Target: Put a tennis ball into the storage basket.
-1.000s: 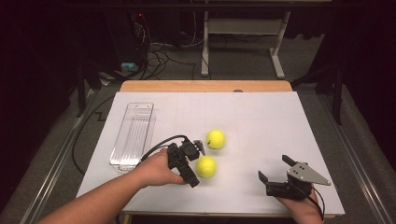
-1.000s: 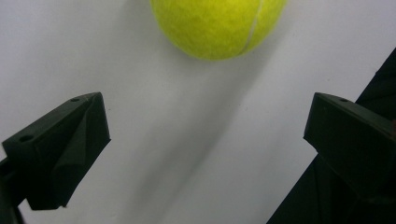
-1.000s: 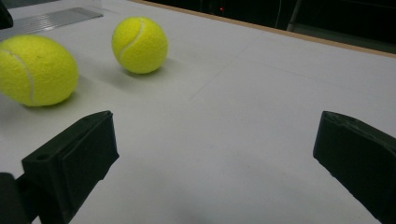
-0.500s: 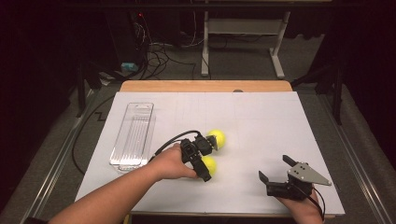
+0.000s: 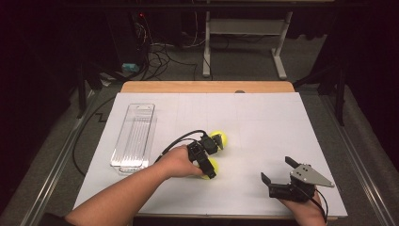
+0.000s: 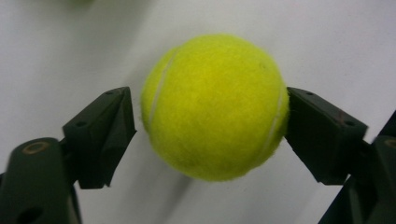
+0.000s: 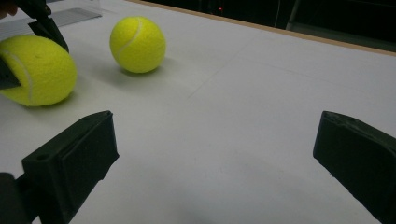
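One wide white sheet [image 5: 263, 122] covered the table where I stood watching, and a long clear tray [image 5: 134, 136] lay on it, so I placed everything else by that tray.

The left gripper [image 5: 208, 165] hung to the right of the tray's near end, a short way off, with the person's forearm reaching in from the near edge. Its jaws had just been closing with a tennis ball between them, and in the left gripper view the black pads sat against the ball's two sides, gripping it. The right gripper [image 5: 277, 169] rested much farther right of the tray, well apart from it and down by the near edge. Its jaws stood wide open with bare sheet between them.

The held ball [image 6: 215, 107], yellow with pale seams, sat to the right of the tray's near end. The free ball [image 5: 220, 139] lay just beyond the held one, level with the tray's middle and touched by neither gripper.
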`<action>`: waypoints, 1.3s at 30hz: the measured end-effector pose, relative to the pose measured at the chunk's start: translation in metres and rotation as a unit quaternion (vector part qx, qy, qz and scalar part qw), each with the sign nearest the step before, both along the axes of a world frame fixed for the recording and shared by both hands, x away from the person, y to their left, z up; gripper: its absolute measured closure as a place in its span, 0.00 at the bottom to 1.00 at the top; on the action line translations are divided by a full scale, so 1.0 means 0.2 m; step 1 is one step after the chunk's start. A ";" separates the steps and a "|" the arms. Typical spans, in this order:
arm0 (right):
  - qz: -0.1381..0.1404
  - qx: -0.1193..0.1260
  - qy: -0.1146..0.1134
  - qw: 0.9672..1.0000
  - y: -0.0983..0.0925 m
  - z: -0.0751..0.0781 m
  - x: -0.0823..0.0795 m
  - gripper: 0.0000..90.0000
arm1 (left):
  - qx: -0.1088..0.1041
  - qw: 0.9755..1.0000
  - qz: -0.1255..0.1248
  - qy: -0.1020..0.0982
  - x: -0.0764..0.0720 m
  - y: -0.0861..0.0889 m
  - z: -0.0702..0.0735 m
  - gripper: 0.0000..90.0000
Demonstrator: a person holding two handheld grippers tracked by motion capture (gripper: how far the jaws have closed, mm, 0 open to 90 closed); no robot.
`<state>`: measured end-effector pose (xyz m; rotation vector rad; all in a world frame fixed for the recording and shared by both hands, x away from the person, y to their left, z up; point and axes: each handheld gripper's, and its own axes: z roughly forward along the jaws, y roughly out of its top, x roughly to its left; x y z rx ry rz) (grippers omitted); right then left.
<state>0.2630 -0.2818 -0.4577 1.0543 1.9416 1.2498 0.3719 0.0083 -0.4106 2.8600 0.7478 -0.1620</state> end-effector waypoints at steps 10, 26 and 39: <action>-0.001 0.001 0.000 1.000 0.00 0.00 0.00 0.00 | 0.002 1.000 -0.001 -0.005 -0.01 -0.01 0.00 0.29; -0.001 0.002 0.001 1.000 0.00 0.00 0.00 0.00 | 0.008 1.000 0.004 0.001 -0.02 0.06 0.10 0.29; 0.000 0.002 0.000 1.000 0.00 0.00 0.00 0.00 | -0.007 0.999 0.050 -0.018 0.05 0.30 0.28 0.29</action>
